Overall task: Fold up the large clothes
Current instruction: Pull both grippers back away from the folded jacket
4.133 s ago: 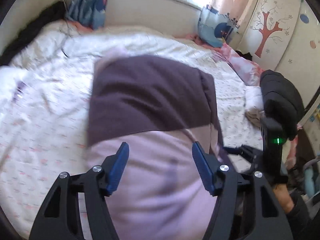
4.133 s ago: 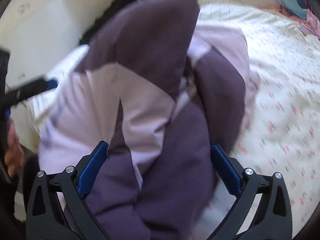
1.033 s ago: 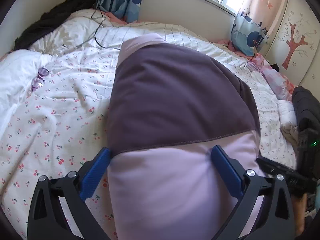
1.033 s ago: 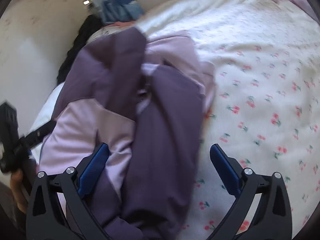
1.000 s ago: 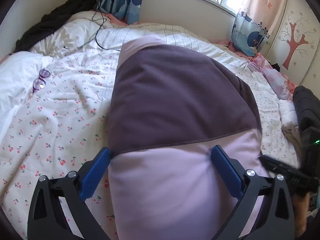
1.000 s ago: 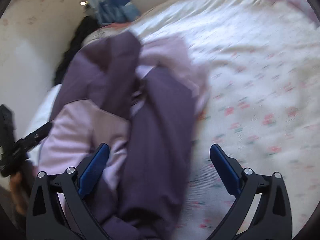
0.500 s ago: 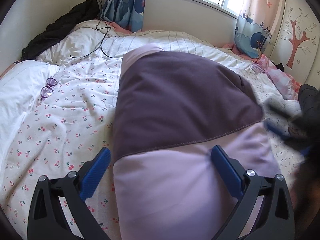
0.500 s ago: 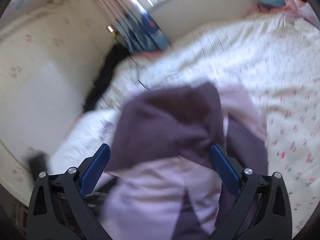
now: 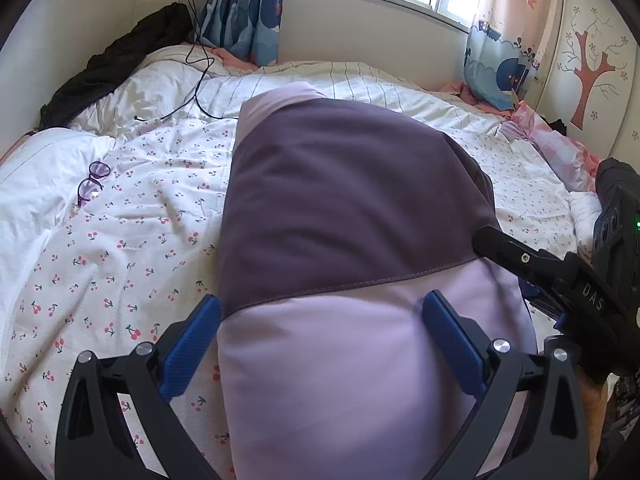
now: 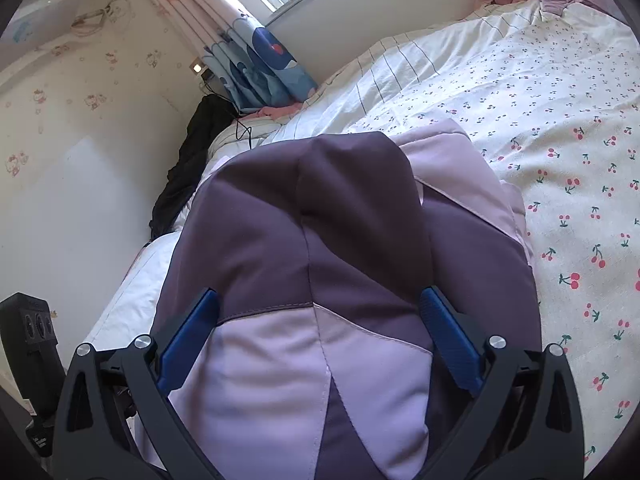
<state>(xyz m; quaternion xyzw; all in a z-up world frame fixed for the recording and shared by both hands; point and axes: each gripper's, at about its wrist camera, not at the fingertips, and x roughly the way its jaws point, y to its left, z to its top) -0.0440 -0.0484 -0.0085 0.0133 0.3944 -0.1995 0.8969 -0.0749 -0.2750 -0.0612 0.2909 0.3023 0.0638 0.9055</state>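
Observation:
A large padded jacket, dark purple and pale lilac, lies folded on the cherry-print bed (image 9: pixel 120 240). In the left wrist view the jacket (image 9: pixel 344 208) fills the middle, its lilac end between my fingers. My left gripper (image 9: pixel 320 312) is open, its blue pads on either side of the lilac part. In the right wrist view the jacket (image 10: pixel 320 232) shows a purple fold on top. My right gripper (image 10: pixel 320 308) is open, straddling the near end. The right gripper also shows at the right edge of the left wrist view (image 9: pixel 552 276).
Purple glasses (image 9: pixel 92 182) lie on the bed at the left. A black cable (image 9: pixel 196 80) and a black garment (image 9: pixel 116 64) lie at the far left by the wall. Blue curtains (image 9: pixel 248 12), a window and pink bedding (image 9: pixel 556 148) bound the far side.
My right gripper swung from looking across the bed to sitting low over the jacket's near end. My left gripper drew back slightly. The jacket has stayed put.

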